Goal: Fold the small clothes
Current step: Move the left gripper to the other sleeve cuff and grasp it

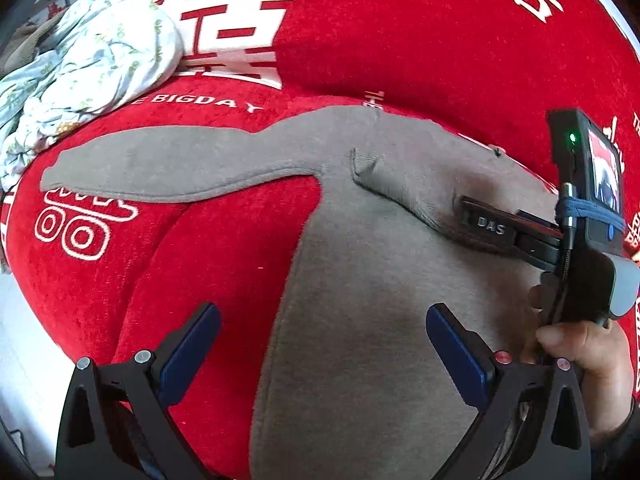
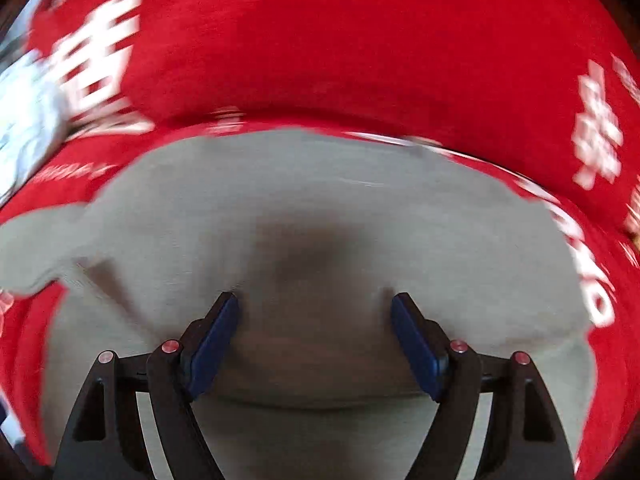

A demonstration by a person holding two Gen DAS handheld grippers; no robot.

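One grey garment (image 1: 372, 264), spread flat on red plush cover (image 1: 460, 40), directly under both sets of fingers. L gripper (image 1: 322, 344): fingers wide apart, nothing between, blue pads (image 1: 188, 354) clear of fabric; garment's left edge runs below and between them, body of cloth filling the right half of that gap. R gripper (image 2: 315, 346): fingers also wide, nothing pinched, hovering over middle of grey cloth, dark shadow just ahead of tips; view blurred, so contact w/ fabric not certain. In left view, R gripper body (image 1: 584, 216) w/ small lit screen and green LED at right edge, held by a hand (image 1: 588, 344), its black finger marked DAS lying on or just over the grey cloth beside a small folded-over flap (image 1: 372, 172).

One long sleeve (image 1: 168, 168) stretched out leftward, flat, tapering, hemmed edge visible. Beyond it, upper left, crumpled pale floral cloth (image 1: 96, 68) bunched in a heap, well apart from grey piece, not blocking it.

Grey fabric: soft, fleecy, matte, few creases. Red cover: velvety pile, white printed characters and "BIGDAY" lettering, bulging in cushion-like mounds w/ a seam between.
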